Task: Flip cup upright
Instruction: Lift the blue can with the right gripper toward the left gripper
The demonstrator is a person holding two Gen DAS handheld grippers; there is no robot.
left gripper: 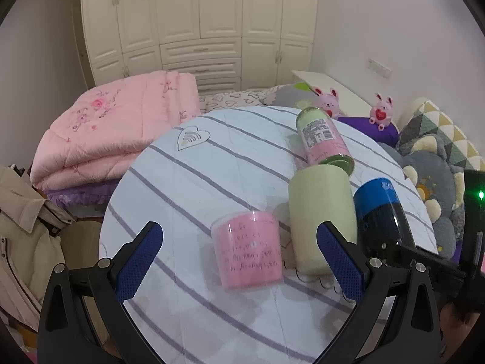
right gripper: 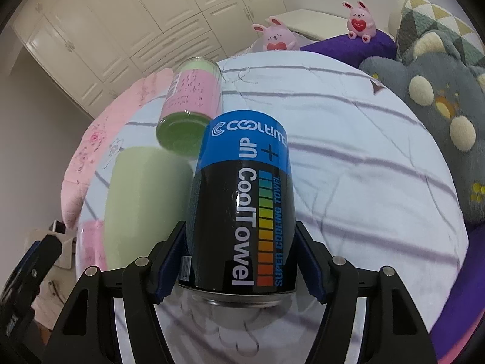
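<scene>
A black and blue "Cool Towel" can (right gripper: 242, 203) is held in my right gripper (right gripper: 242, 261), whose blue pads press its two sides; its metal end faces me. The can also shows in the left wrist view (left gripper: 382, 209). My left gripper (left gripper: 239, 242) is open and empty above the round table. A short pink cup (left gripper: 247, 250) lies between its fingers' line of sight. A pale green cup (left gripper: 321, 218) lies on its side beside it and also shows in the right wrist view (right gripper: 142, 200). A pink and green jar (left gripper: 324, 139) lies further back.
The round table has a white cloth with grey stripes (left gripper: 194, 182). A folded pink quilt (left gripper: 112, 127) lies at the left, a beige jacket (left gripper: 24, 236) nearer. Grey and patterned cushions (right gripper: 439, 97) and pink plush rabbits (right gripper: 360, 21) sit at the right. White wardrobes stand behind.
</scene>
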